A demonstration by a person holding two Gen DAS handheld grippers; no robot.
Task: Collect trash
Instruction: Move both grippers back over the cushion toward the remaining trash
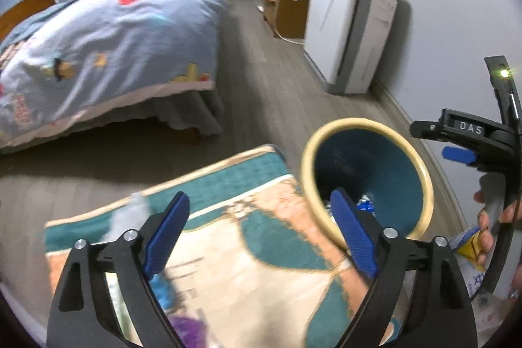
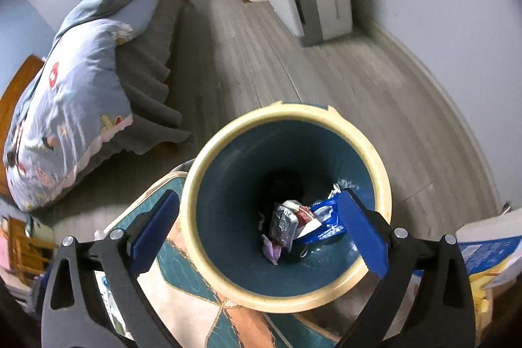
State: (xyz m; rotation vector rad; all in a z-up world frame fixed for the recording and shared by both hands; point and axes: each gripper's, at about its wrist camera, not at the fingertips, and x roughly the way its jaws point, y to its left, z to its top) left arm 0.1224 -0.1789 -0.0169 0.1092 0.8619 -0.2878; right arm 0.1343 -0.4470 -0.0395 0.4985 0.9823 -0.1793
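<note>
A teal trash bin with a cream rim (image 2: 287, 113) stands on the floor at the rug's edge; it also shows in the left wrist view (image 1: 359, 123). Inside lie several wrappers, among them a blue packet (image 2: 326, 222), a silver pack (image 2: 285, 222) and a purple scrap (image 2: 272, 250). My right gripper (image 2: 261, 230) is open and empty, hovering over the bin's mouth. My left gripper (image 1: 261, 230) is open and empty above the rug (image 1: 248, 250). A blurred clear bottle (image 1: 130, 214) lies on the rug by the left finger. The right gripper body (image 1: 473, 139) shows at the right.
A bed with a blue cartoon quilt (image 1: 107, 48) fills the left. A white air purifier (image 1: 349, 28) and a wooden nightstand (image 1: 284, 2) stand along the far wall. Paper packets (image 2: 489, 250) lie at the right. A purple item (image 1: 189, 331) lies on the rug.
</note>
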